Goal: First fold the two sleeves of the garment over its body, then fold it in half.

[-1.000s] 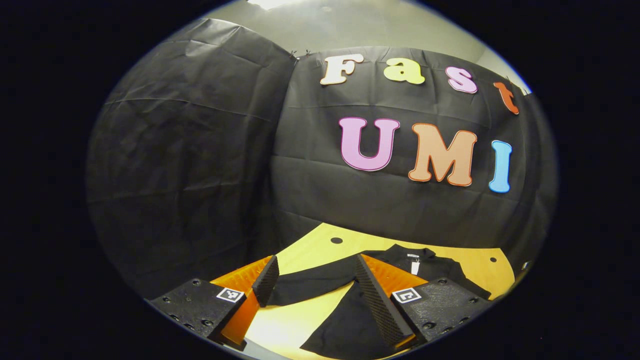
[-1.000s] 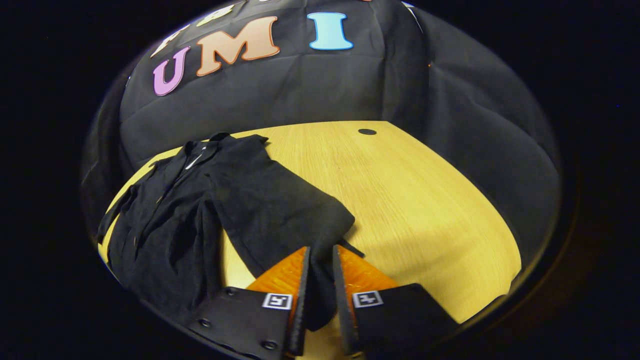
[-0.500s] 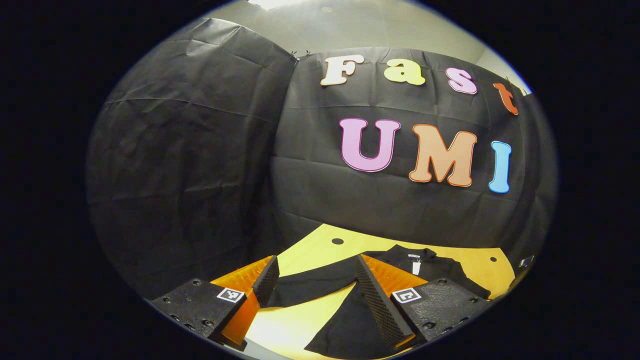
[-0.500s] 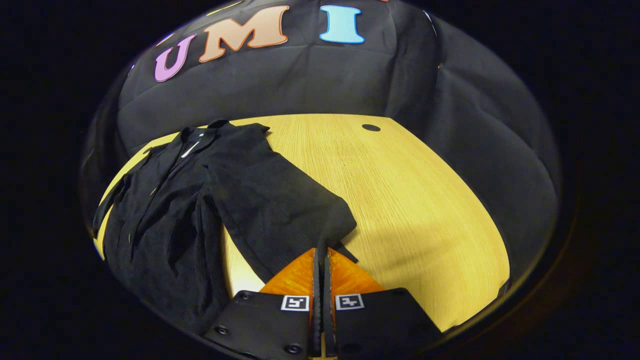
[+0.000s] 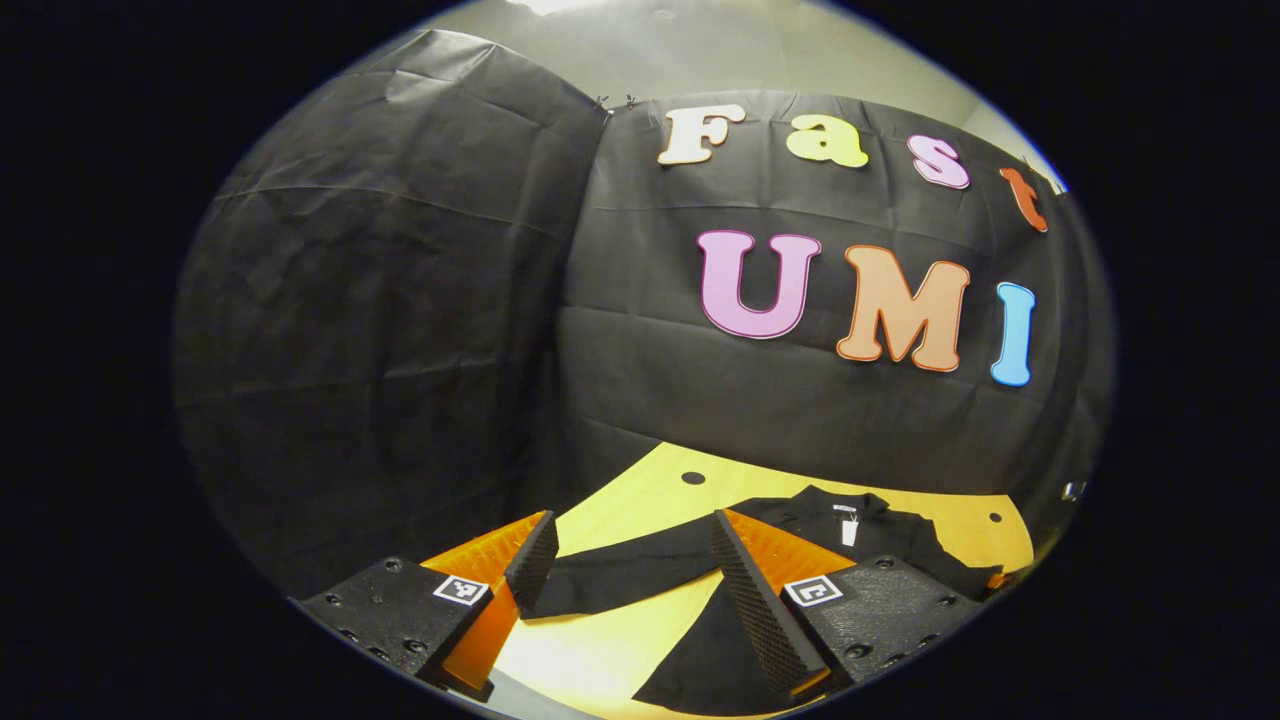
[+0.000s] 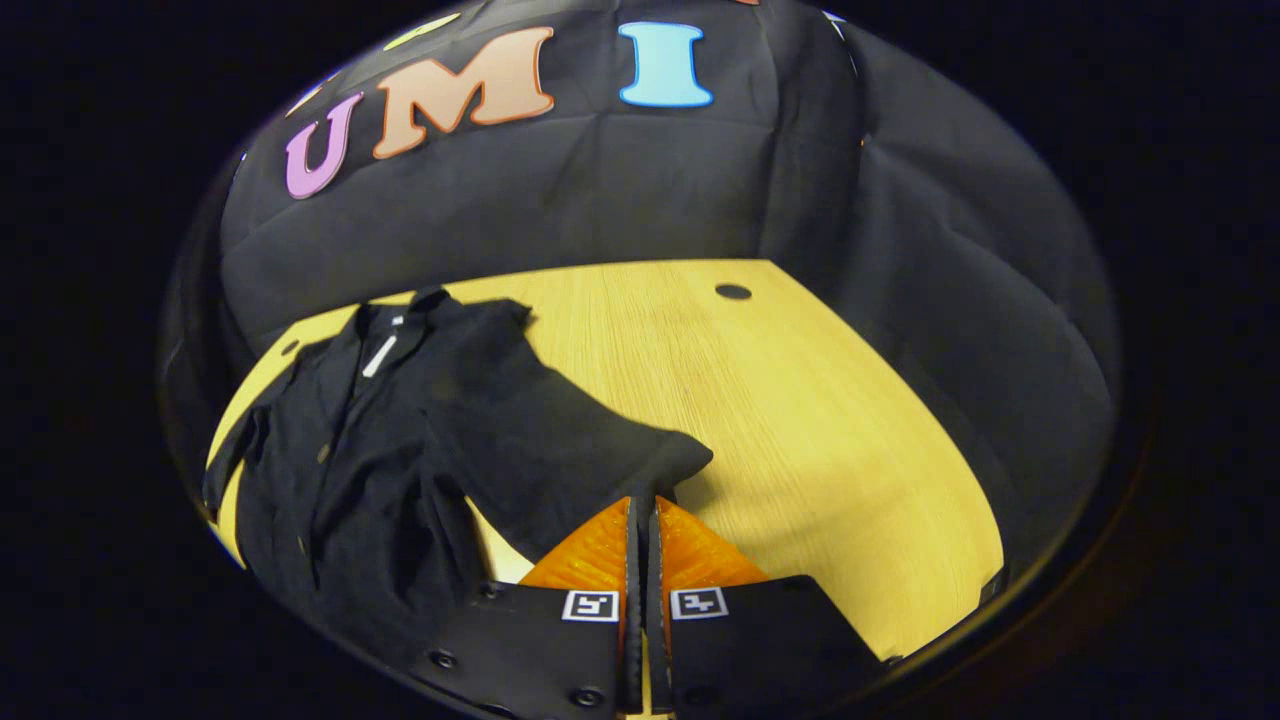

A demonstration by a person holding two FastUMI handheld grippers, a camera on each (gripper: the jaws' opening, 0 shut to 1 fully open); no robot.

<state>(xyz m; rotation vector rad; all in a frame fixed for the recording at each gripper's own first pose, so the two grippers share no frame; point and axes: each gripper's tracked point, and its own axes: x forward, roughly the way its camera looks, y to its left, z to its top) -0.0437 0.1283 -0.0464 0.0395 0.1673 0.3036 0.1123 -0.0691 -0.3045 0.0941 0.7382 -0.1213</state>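
While right gripper (image 6: pixel 643 520) clamps cuff of sleeve (image 6: pixel 560 450), both fingers pressed together on cloth, sleeve rises off table (image 6: pixel 800 400) toward gripper. Shirt (image 6: pixel 350 470) lies flat on table, collar toward far wall, body left of held sleeve. Left gripper (image 5: pixel 630 560) hovers with fingers spread wide, grasping nothing, other sleeve (image 5: pixel 610 580) lying on table between them.

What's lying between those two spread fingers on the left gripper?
In the left gripper view, the open left gripper frames the black garment's sleeve, with bare wooden table below it.
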